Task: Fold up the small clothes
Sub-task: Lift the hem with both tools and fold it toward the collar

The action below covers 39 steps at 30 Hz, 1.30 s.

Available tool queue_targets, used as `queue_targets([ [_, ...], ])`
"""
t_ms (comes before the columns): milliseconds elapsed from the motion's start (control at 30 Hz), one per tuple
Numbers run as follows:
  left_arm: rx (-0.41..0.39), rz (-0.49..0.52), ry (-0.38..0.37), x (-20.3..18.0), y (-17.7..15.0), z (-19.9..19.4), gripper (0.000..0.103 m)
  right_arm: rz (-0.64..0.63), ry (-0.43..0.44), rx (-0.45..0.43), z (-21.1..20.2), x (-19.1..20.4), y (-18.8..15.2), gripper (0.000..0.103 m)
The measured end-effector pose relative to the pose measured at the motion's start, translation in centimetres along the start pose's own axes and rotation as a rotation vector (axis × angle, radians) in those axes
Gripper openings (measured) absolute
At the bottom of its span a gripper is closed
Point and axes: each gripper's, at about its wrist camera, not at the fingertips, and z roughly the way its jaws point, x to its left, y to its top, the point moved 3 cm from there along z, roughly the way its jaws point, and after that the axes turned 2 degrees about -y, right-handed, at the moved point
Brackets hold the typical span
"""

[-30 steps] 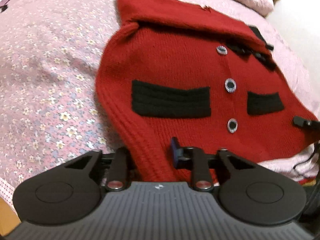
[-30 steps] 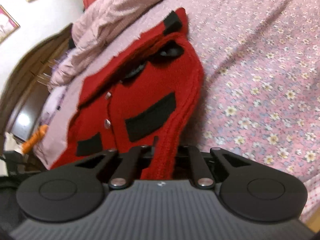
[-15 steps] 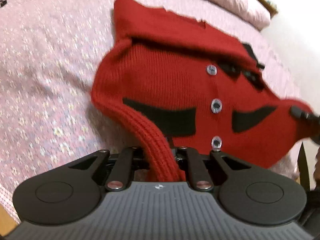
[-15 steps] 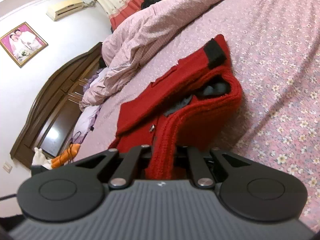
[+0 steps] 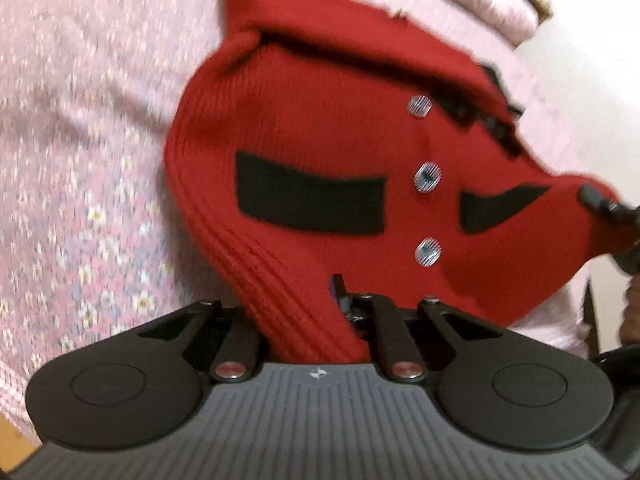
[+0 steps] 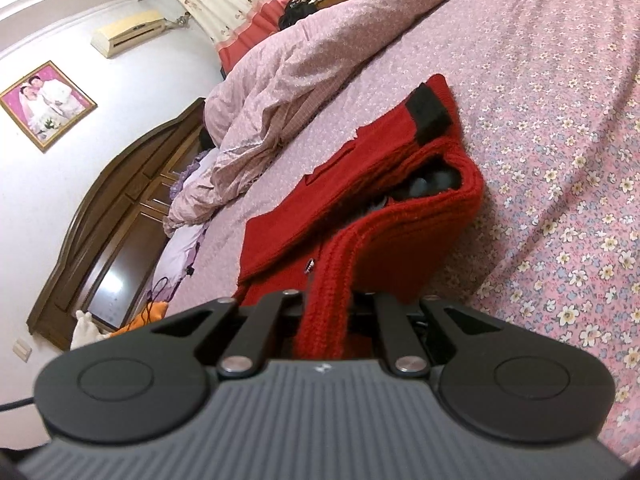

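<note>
A small red knit cardigan [image 5: 320,132] with black pocket bands and three striped buttons lies on the pink flowered bedspread [image 5: 80,160]. My left gripper [image 5: 316,316] is shut on its ribbed bottom hem, which runs up between the jaws. My right gripper [image 6: 328,312] is shut on the hem at the other corner; the cardigan [image 6: 384,208] is lifted there, standing up off the bed with its dark inside showing. The right gripper also shows in the left wrist view [image 5: 608,208] at the far right edge of the cardigan. Both sets of fingertips are hidden by the knit.
A bunched pink quilt [image 6: 288,80] lies along the head of the bed. A dark wooden headboard [image 6: 120,216] stands behind it, with orange and white items [image 6: 132,320] beside it. The bed's near edge [image 5: 16,420] is at the lower left.
Both grippers have lifted the hem off the bed, and the lower part of the cardigan has risen and tilted. The right wrist view has swung up to show the room.
</note>
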Motion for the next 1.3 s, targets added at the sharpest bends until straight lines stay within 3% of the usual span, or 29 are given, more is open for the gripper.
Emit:
queue_targets([
  [267, -0.183, 0.004, -0.114, -2.2, 4.5, -4.3, 0.01, 0.02, 0.043, -0.074, -0.4, 0.6, 1.9, 0.009],
  [700, -0.379, -0.077, -0.085, -3.4, 12.1, -6.8, 0.01, 0.036, 0.084, -0.205, 0.3, 1.1, 7.3, 0.009],
  [967, -0.443, -0.048, -0.021, -4.0, 18.0, -6.4, 0.01, 0.034, 0.088, -0.254, 2.7, 0.8, 10.9, 0.009],
  [1300, -0.424, -0.046, 0.06, -2.8, 24.9, -1.8, 0.01, 0.048, 0.052, -0.252, 8.0, -0.4, 14.6, 0.009],
])
